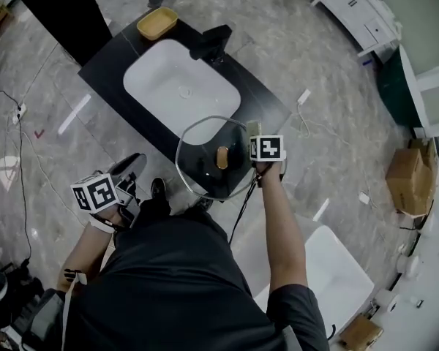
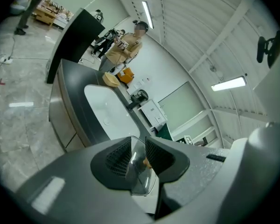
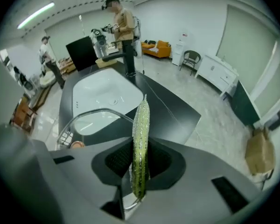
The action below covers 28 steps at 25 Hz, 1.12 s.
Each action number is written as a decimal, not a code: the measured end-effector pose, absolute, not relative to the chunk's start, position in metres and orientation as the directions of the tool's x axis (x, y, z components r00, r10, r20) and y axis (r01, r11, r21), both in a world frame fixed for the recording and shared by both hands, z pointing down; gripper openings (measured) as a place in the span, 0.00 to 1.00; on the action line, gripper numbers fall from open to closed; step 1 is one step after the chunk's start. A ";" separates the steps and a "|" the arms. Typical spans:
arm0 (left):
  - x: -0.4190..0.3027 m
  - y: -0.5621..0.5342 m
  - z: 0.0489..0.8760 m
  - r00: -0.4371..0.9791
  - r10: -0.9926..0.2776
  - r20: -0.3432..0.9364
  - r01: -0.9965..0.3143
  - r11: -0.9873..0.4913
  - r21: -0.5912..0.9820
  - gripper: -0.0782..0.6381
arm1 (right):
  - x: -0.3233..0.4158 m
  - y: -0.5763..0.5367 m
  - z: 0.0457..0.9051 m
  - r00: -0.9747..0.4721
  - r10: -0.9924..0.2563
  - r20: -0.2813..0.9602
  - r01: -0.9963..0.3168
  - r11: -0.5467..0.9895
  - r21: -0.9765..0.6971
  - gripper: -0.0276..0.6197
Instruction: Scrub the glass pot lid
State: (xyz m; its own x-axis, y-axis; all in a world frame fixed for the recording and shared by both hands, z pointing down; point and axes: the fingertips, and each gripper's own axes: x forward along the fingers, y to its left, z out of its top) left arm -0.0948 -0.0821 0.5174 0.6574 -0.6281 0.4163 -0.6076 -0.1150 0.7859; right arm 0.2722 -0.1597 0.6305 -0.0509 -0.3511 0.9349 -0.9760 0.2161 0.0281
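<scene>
Two grippers share the work. The left gripper [image 2: 138, 158] has its fingers clamped narrow on the rim of the glass pot lid [image 1: 201, 159]. The right gripper [image 3: 140, 164] pinches a green scouring pad [image 3: 141, 139], seen edge-on and sticking out past the fingers. The lid sits at the centre of the head view, held in the air over the near edge of the black counter [image 1: 110, 64], just below the white sink basin [image 1: 175, 79], with its brown knob [image 1: 222, 157] showing near the middle. The pad is at the lid's right rim; I cannot tell whether it touches the glass.

To scrub well, I judge the left grip needs to be firm, since only a bit of rim is caught. The pad should be turned flat against the glass and swept in overlapping strokes, light enough not to lever the lid loose.

Counted: one lid, one knob, one pad, one basin, one black faucet [image 1: 212, 42], and one yellow dish [image 1: 157, 23] at upper left.
</scene>
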 end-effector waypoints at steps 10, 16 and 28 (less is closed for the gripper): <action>-0.119 -0.076 0.533 0.623 -0.656 0.426 -0.593 -0.041 0.804 0.24 | 0.189 -0.181 0.660 -0.031 -0.200 0.979 -0.897 0.439 0.061 0.14; -0.122 -0.076 0.535 0.616 -0.659 0.432 -0.594 -0.028 0.804 0.24 | 0.143 -0.193 0.665 -0.111 -0.252 0.961 -0.798 0.599 0.064 0.14; -0.117 -0.085 0.538 0.620 -0.655 0.432 -0.588 -0.024 0.809 0.24 | 0.060 -0.159 0.669 -0.275 -0.145 0.950 -0.456 0.890 0.004 0.14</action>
State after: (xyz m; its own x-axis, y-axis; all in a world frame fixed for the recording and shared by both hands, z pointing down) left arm -0.1166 -0.0845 0.5377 0.6199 -0.6553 0.4316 -0.5878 -0.0235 0.8086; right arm 0.0601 -0.1591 0.6685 -0.2750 -0.1449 0.9505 -0.4562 0.8899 0.0036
